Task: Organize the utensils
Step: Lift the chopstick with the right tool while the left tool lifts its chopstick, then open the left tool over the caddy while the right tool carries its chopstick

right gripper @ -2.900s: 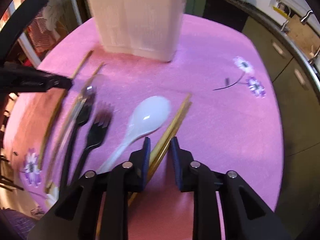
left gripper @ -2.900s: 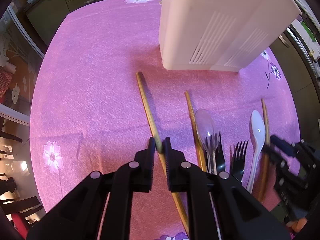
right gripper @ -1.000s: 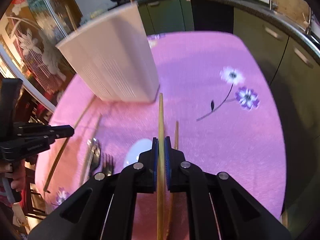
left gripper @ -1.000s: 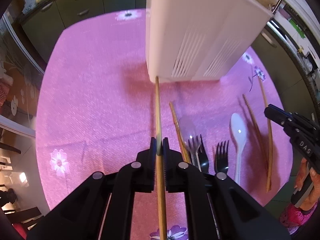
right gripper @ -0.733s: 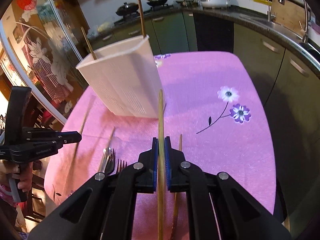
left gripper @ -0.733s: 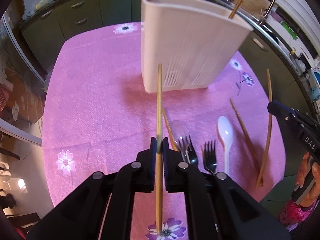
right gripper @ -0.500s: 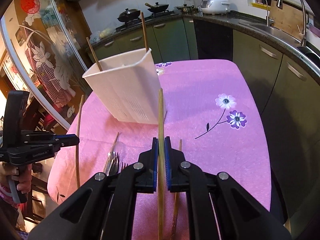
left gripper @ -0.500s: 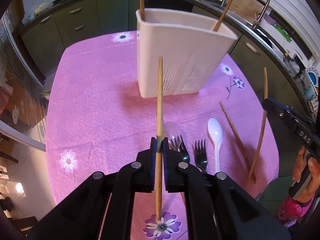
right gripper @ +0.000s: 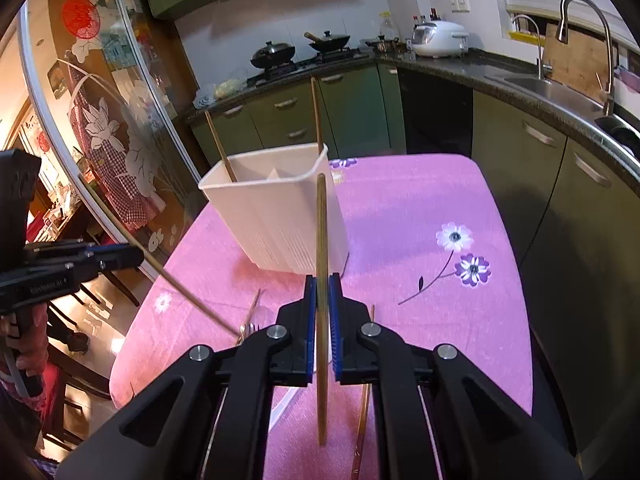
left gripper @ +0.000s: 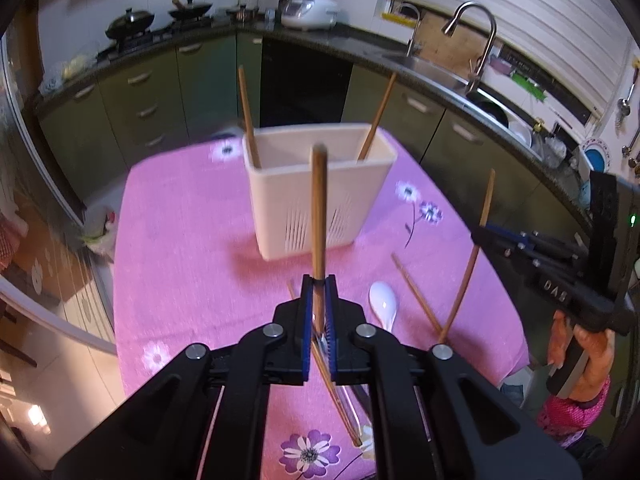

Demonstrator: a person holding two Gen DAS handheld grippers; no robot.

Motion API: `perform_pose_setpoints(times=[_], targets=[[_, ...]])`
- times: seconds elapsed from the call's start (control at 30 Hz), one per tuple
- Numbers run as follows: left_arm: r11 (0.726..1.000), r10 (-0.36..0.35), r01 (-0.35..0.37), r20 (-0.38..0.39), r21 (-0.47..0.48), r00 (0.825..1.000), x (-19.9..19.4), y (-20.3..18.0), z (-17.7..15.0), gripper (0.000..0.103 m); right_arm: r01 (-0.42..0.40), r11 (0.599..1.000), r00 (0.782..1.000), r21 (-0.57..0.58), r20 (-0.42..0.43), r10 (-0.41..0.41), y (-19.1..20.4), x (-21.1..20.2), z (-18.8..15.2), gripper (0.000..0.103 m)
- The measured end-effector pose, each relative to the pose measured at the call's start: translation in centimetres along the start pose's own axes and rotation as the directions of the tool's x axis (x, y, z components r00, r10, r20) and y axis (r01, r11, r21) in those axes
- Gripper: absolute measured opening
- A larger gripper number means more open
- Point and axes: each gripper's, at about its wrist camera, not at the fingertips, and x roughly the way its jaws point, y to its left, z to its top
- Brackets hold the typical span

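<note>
A white utensil holder (left gripper: 320, 196) stands on the pink tablecloth (left gripper: 180, 240) with two wooden chopsticks (left gripper: 248, 116) leaning in it; it also shows in the right wrist view (right gripper: 280, 216). My left gripper (left gripper: 319, 300) is shut on a wooden chopstick (left gripper: 319, 216), held upright above the table in front of the holder. My right gripper (right gripper: 322, 296) is shut on another wooden chopstick (right gripper: 321, 240), also raised; it shows at the right of the left wrist view (left gripper: 472, 256). A white spoon (left gripper: 384, 304) and a loose chopstick (left gripper: 416, 292) lie on the cloth.
More cutlery lies partly hidden under my left gripper's fingers (left gripper: 352, 400). Green kitchen cabinets (left gripper: 132, 108) and a sink with a tap (left gripper: 476, 40) ring the table. A glass door with flowers (right gripper: 104, 128) stands to the left. The table's edges are close on both sides.
Both grippers have closed on chopsticks, lifted them off the cloth and tilted them upright. Both have risen high enough that the holder's open top shows.
</note>
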Motion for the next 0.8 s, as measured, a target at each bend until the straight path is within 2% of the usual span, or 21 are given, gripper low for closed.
perform_pose_setpoints(times=[0.27, 0.53, 0.63, 0.7, 0.8], targets=[[1.0, 0.014, -0.014, 0.103, 0.0, 0.995, -2.6, 0.0, 3.6, 0.006, -0.002, 1.0, 0.999, -0.03, 0.036, 0.003, 0.9, -1.3, 1.5, 0.007], [0.999, 0.029, -0.025, 0.233, -0.019, 0.972, -6.3, 0.0, 9.2, 0.006, -0.002, 0.999, 0.999, -0.044, 0.038, 0.004, 1.2, -1.4, 2.2, 0.007], [0.999, 0.048, -0.042, 0.282, -0.03, 0.958, -7.4, 0.1, 10.9, 0.006, -0.003, 0.999, 0.999, -0.044, 0.032, 0.005, 1.1, -1.1, 2.1, 0.007], [0.998, 0.065, -0.057, 0.299, -0.034, 0.952, -7.5, 0.1, 11.8, 0.006, -0.003, 0.999, 1.0, -0.044, 0.029, 0.004, 1.1, -1.1, 2.1, 0.007], [0.997, 0.079, -0.071, 0.286, -0.039, 0.955, -6.3, 0.1, 12.4, 0.006, -0.004, 0.999, 1.0, -0.042, 0.029, 0.005, 1.0, -1.0, 2.1, 0.007]])
